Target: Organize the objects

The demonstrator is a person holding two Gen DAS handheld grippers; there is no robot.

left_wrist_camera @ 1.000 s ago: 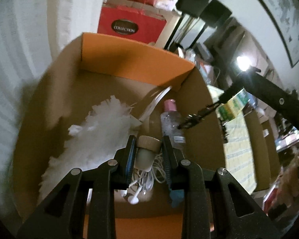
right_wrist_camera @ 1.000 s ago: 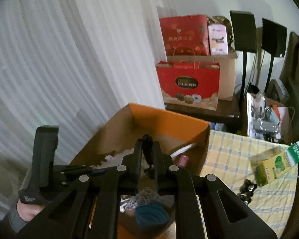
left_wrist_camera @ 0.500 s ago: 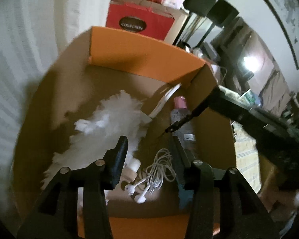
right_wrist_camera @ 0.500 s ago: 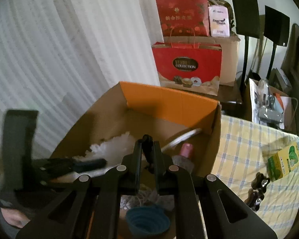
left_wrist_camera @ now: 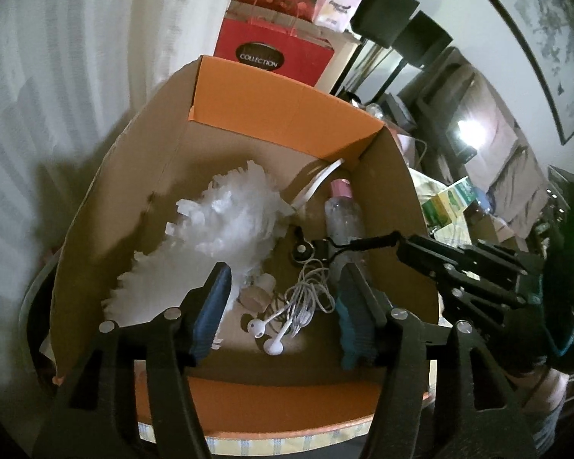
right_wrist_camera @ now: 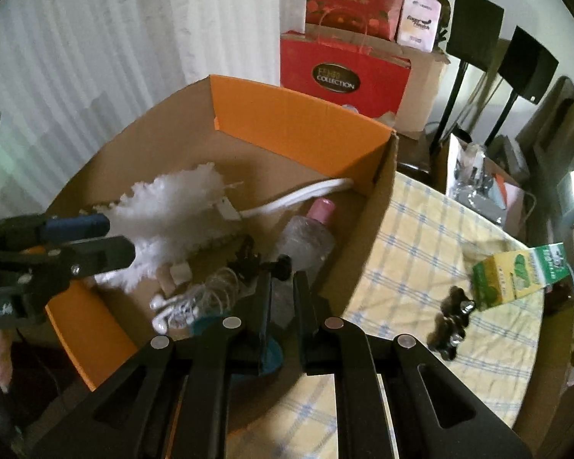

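Inside the cardboard box (left_wrist_camera: pixel 248 122), near its front wall, white earphones (left_wrist_camera: pixel 283 329) are seen lying in a loose coil, with a white feather duster (left_wrist_camera: pixel 225 222) to their left and a clear bottle with a pink cap (left_wrist_camera: pixel 342 214) along the box's right wall. The left gripper (left_wrist_camera: pixel 283 306) is held above the earphones with its jaws apart; they have just been opening, and nothing is pressed between them, though a small cork-topped bottle (left_wrist_camera: pixel 258 290) lies below. The right gripper (right_wrist_camera: pixel 281 279) is clenched on a thin black object (left_wrist_camera: pixel 325 246), perhaps a strap or keychain, whose nature cannot be settled from the blur; it hangs inside the box over the earphones.

Only in the right wrist view is the checked tablecloth (right_wrist_camera: pixel 421 237) right of the box shown, with a green and yellow carton (right_wrist_camera: pixel 516 275) and a dark blurred item (right_wrist_camera: pixel 451 317) on it. A teal cup (right_wrist_camera: pixel 266 355) at the box's front is largely hidden behind the right gripper's fingers. Behind the box, a red gift bag (right_wrist_camera: pixel 344 76) is visible in both views.
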